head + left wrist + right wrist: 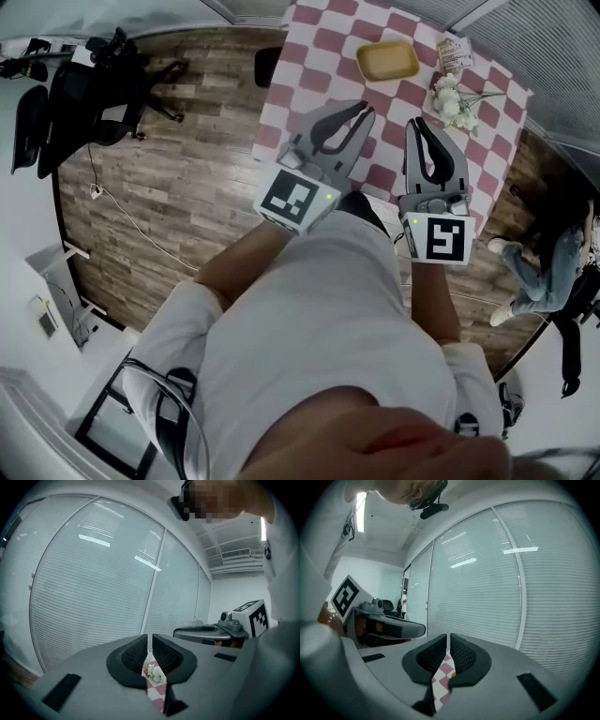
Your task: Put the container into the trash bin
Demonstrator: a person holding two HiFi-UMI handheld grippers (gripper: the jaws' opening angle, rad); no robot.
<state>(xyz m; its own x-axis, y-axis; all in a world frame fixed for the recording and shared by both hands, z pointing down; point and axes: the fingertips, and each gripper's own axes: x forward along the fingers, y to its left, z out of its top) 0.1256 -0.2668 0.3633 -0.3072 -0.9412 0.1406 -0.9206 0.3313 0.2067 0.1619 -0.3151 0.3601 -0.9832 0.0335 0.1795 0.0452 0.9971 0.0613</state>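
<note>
Jaws of the left gripper [361, 112] and right gripper [417, 125] are being held shut, empty; pickup of the yellow container [386, 60] is seemingly being prepared, calling for opened jaws.

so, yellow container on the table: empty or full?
Looks empty: head view shows only bare yellow inside the container, upright on the table.
</note>
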